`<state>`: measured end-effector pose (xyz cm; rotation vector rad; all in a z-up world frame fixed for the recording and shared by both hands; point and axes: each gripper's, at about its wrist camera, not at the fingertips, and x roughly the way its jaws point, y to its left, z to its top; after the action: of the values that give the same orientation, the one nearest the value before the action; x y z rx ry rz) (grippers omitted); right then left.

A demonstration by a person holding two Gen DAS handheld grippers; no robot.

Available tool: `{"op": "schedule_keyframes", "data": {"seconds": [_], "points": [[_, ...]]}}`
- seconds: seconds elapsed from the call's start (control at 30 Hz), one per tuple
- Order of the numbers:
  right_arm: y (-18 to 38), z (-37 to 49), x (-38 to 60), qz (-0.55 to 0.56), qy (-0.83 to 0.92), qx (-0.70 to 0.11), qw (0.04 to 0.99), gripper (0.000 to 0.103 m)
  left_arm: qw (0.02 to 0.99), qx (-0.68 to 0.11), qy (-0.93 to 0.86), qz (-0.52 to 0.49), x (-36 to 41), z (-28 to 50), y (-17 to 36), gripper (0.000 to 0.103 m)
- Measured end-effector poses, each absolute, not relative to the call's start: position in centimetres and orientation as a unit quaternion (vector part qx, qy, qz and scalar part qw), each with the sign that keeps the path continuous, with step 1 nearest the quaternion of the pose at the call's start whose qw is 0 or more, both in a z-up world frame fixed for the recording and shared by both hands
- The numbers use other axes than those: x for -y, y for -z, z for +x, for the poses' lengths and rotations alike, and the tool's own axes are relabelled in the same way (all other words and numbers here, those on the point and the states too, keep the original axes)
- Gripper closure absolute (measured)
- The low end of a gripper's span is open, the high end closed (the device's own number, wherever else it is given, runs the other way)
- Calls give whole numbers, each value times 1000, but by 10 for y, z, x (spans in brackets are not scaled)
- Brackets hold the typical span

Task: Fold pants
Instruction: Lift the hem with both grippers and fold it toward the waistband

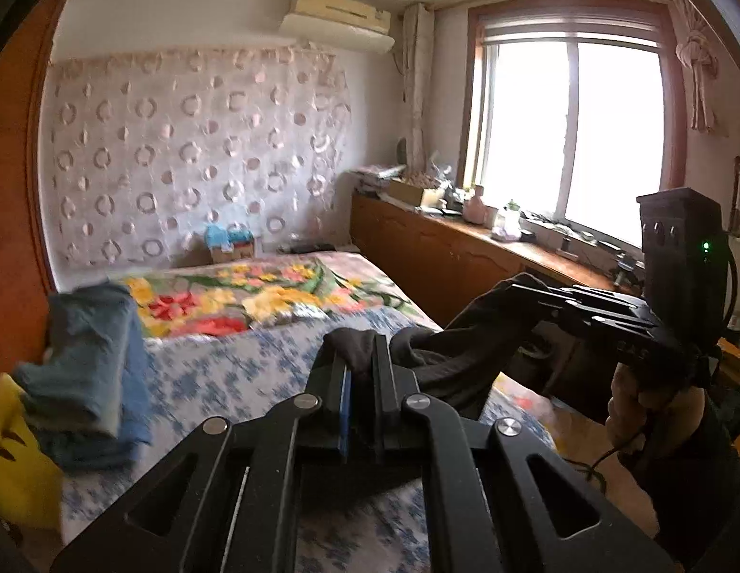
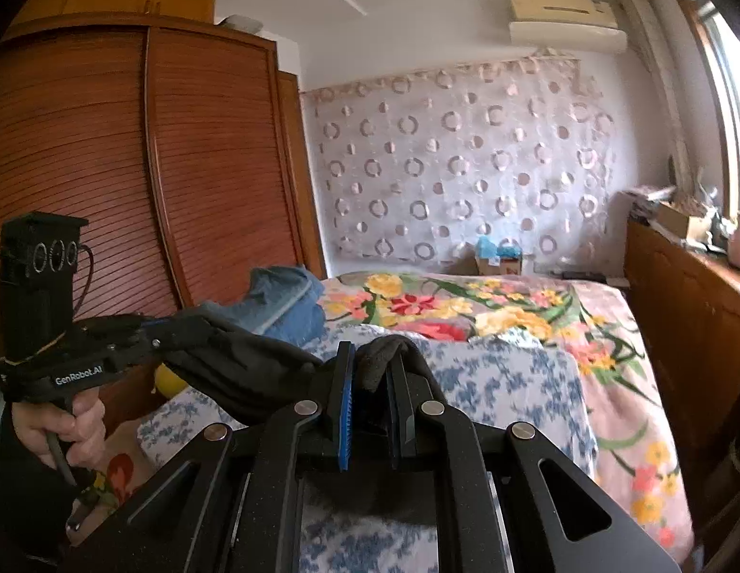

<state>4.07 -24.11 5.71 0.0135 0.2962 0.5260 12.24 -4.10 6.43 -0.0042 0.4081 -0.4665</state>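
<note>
Above the bed [image 1: 236,372], mid-frame, both grippers, left gripper [image 1: 360,363] & right gripper [image 2: 370,367], are clamped tight on the black pants [image 1: 446,358] strung between. Thin bites: a tug apart could slip the fabric out.

Open bed surface ahead, clutter sitting along both sides.

The blue-and-white floral bedsheet [image 2: 503,382] is lying bare ahead of both grippers, with the multicoloured flowered blanket [image 2: 489,305] lying flat beyond it. A pile of folded blue-grey clothes [image 1: 88,358] and a yellow cushion [image 1: 16,453] are crowding the bed's left edge, next to the slatted reddish wooden wardrobe [image 2: 131,167]. The long brown wooden cabinet [image 1: 441,258] is hemming in the right side, its top cluttered under the window.
</note>
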Motion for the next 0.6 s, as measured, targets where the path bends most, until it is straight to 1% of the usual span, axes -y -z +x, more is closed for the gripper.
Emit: {"op": "schedule_keyframes", "data": {"seconds": [0.13, 0.27, 0.4, 0.6], "points": [[-68, 69, 227, -11, -263, -154, 952, 92, 960, -193, 203, 14, 35, 149, -68, 95], [-69, 115, 212, -40, -244, -178, 953, 92, 959, -211, 188, 7, 28, 190, -60, 95], [-91, 152, 191, -45, -226, -198, 953, 92, 962, -216, 167, 27, 29, 227, -59, 95], [-120, 190, 176, -30, -212, -177, 961, 92, 967, -198, 157, 23, 18, 259, -76, 95]]}}
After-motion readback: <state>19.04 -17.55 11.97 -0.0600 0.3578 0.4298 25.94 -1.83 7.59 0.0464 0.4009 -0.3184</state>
